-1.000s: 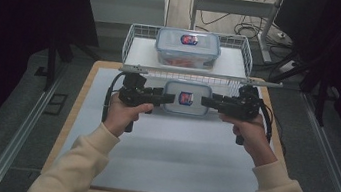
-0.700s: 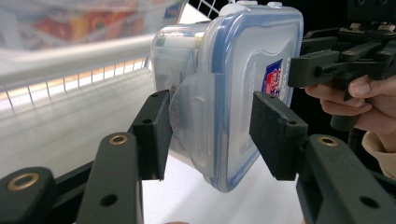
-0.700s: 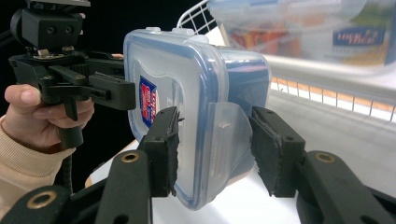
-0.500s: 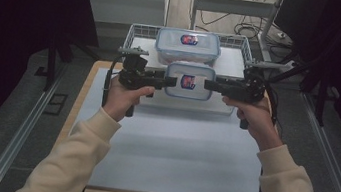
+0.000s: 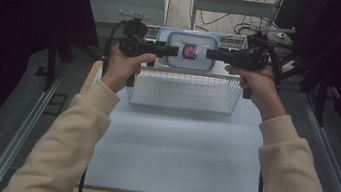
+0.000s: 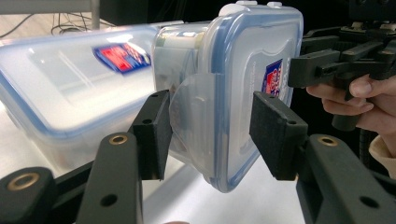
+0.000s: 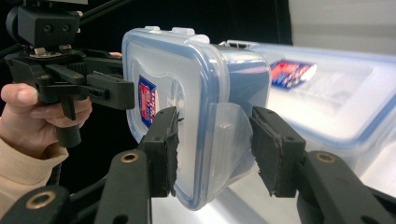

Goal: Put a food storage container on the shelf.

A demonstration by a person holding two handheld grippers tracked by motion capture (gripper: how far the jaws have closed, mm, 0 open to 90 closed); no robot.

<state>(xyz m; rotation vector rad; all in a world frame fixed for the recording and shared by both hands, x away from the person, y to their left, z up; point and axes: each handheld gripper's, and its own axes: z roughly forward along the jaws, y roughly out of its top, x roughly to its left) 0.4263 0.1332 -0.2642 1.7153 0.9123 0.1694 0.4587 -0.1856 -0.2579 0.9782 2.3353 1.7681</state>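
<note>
A clear lidded container point(image 5: 191, 51) with a blue seal and a red-blue label hangs in the air above the wire basket point(image 5: 185, 85). My left gripper point(image 5: 172, 52) is shut on its left end and my right gripper point(image 5: 212, 55) on its right end. In the left gripper view the pads point(image 6: 156, 135) clamp the container point(image 6: 243, 70) across its latch flap, with the right gripper point(image 6: 336, 60) at the far end. The right gripper view shows the pads point(image 7: 275, 149) pinching the container point(image 7: 187, 84), and the left gripper point(image 7: 70, 79) opposite. A second, larger lidded container point(image 6: 70, 88) point(image 7: 336, 93) lies behind.
The wire basket stands at the far end of the white table top point(image 5: 176, 147). Metal rails point(image 5: 28, 126) run along both sides of the table. Cables and a shelf frame point(image 5: 242, 5) lie beyond the basket. Dark curtains close in left and right.
Both hands have risen and moved away from me together, carrying the container from low over the table in front of the basket to up above it.
</note>
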